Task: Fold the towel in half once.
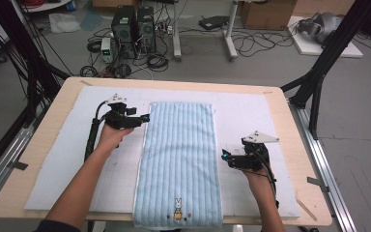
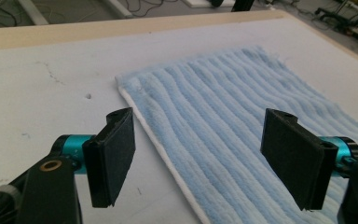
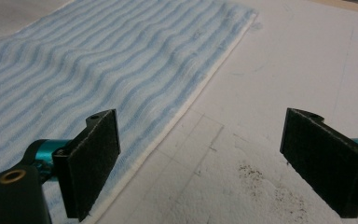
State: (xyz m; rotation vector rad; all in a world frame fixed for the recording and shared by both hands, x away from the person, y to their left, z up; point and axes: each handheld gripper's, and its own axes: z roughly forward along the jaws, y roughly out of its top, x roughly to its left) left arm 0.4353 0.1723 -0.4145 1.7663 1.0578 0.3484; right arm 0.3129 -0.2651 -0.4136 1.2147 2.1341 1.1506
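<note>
A light blue ribbed towel (image 1: 178, 159) lies flat and lengthwise down the middle of the white mat (image 1: 53, 164), its near end with a small rabbit motif (image 1: 178, 210) hanging at the table's front edge. My left gripper (image 1: 146, 117) is open beside the towel's left edge near its far end; in the left gripper view the towel (image 2: 233, 121) edge runs between the jaws, with the gripper (image 2: 205, 158) just above it. My right gripper (image 1: 224, 156) is open beside the towel's right edge, midway along. In the right gripper view the towel (image 3: 98, 60) edge passes by the left jaw of the gripper (image 3: 205, 158).
The mat covers a wooden table (image 1: 41, 135). Black frame posts (image 1: 328, 53) stand at both sides. Computers (image 1: 133, 24), cables and boxes are on the floor beyond the far edge. Bare mat lies to the left and right of the towel.
</note>
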